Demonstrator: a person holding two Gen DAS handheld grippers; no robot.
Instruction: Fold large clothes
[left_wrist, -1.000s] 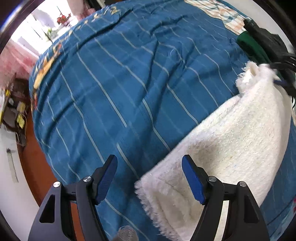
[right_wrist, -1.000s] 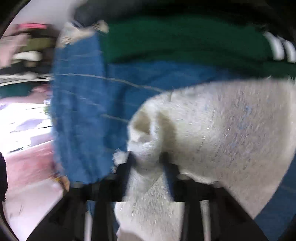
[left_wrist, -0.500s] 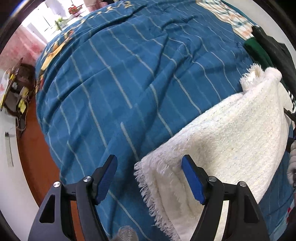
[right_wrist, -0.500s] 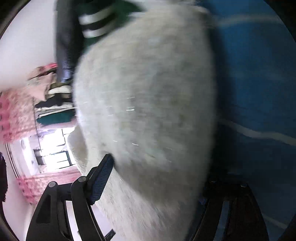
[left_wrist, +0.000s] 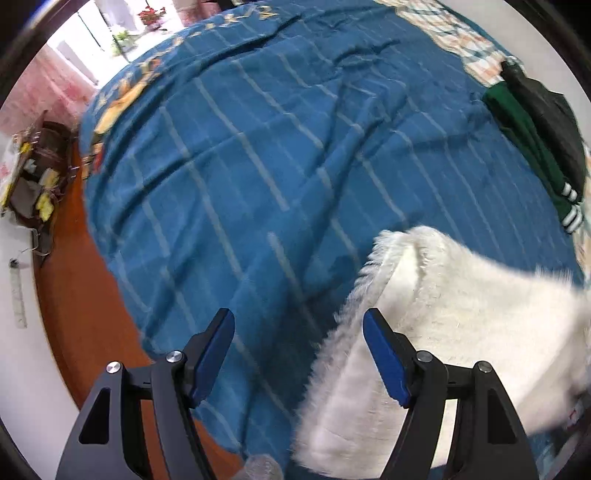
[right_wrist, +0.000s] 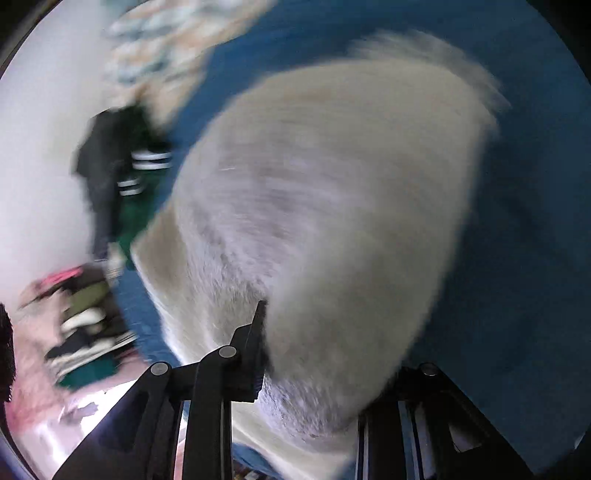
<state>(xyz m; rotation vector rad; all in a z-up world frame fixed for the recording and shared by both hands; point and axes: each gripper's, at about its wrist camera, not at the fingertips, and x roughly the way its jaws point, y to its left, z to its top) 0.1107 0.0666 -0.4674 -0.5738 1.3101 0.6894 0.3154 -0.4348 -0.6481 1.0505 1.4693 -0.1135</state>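
One white blanket (right_wrist: 332, 206) between right gripper (right_wrist: 321, 354)

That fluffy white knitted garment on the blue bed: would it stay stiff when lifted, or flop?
Probably flop: the fluffy white knitted garment already bends and drapes in soft folds. It looks thick yet light. Its fringed edge may snag.

Nothing readable anywhere right now — no text, label, brand or number shows on the blue bedspread (left_wrist: 258, 155), the white garment (left_wrist: 461, 295) or the gripper frames.
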